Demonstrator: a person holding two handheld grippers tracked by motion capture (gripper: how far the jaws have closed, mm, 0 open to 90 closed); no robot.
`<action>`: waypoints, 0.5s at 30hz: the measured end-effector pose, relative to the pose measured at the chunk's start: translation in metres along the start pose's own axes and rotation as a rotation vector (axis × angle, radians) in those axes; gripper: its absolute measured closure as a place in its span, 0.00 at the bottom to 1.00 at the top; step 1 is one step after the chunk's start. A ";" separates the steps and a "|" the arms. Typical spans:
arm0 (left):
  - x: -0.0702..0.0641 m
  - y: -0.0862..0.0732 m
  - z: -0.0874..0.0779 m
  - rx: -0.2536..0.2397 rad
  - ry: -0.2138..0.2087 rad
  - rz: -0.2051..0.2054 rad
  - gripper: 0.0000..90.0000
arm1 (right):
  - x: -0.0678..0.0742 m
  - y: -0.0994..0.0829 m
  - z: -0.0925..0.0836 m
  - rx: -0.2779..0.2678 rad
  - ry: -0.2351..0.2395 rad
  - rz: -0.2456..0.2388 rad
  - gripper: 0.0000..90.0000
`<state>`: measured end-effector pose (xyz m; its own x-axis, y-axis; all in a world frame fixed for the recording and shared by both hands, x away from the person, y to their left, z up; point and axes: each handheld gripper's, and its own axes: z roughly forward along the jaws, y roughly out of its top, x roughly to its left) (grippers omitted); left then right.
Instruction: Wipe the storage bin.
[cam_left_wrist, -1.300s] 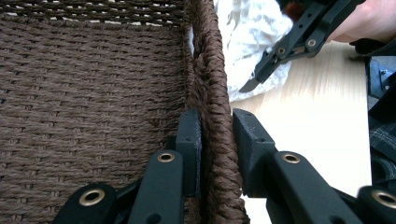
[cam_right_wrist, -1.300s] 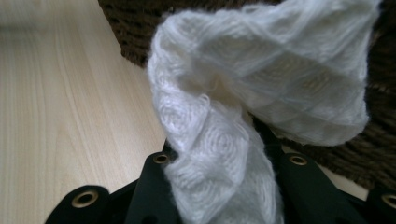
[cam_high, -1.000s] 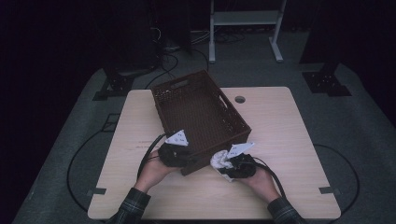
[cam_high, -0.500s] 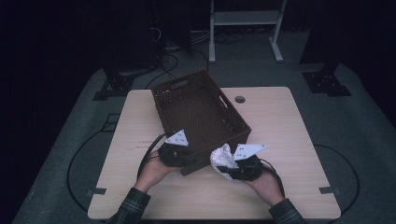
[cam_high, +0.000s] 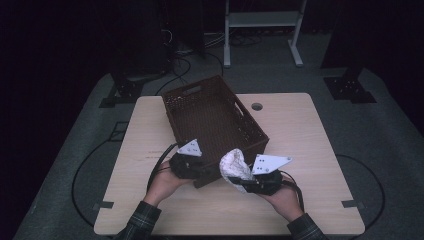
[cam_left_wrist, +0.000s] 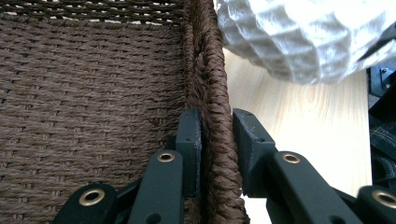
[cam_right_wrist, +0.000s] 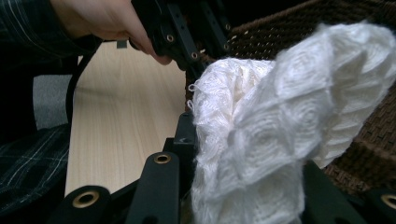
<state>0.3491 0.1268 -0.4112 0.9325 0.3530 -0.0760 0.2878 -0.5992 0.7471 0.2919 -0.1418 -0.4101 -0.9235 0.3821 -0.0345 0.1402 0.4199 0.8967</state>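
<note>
Hands low at the near table edge, and we start with the right gripper (cam_high: 246, 181): its jaws are clamped on a white knitted cloth (cam_high: 235, 166), bunched up and lifted off the wooden table (cam_high: 310, 150), just beside the basket's near corner. In the right gripper view the cloth (cam_right_wrist: 275, 135) bulges between the black jaws. A little farther in, our left gripper (cam_high: 200, 172) pinches the near rim of the brown woven basket (cam_high: 210, 112), one jaw inside the wall and one outside, as the left gripper view (cam_left_wrist: 217, 140) shows. Beyond, the basket's floor is bare weave, nothing lying in it.
</note>
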 end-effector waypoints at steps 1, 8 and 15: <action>0.000 0.000 0.000 -0.001 0.000 -0.002 0.80 | 0.000 0.000 0.003 0.013 -0.001 0.003 0.77; 0.000 0.000 0.000 -0.005 -0.001 -0.007 0.80 | -0.007 -0.010 0.025 0.094 0.003 0.025 0.77; 0.000 0.000 0.000 -0.004 0.000 -0.007 0.80 | -0.012 -0.020 0.042 0.156 0.000 0.037 0.77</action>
<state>0.3487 0.1264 -0.4114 0.9304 0.3573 -0.0817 0.2938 -0.5937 0.7492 0.3153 -0.1198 -0.4459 -0.9165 0.4001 -0.0028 0.2282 0.5284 0.8178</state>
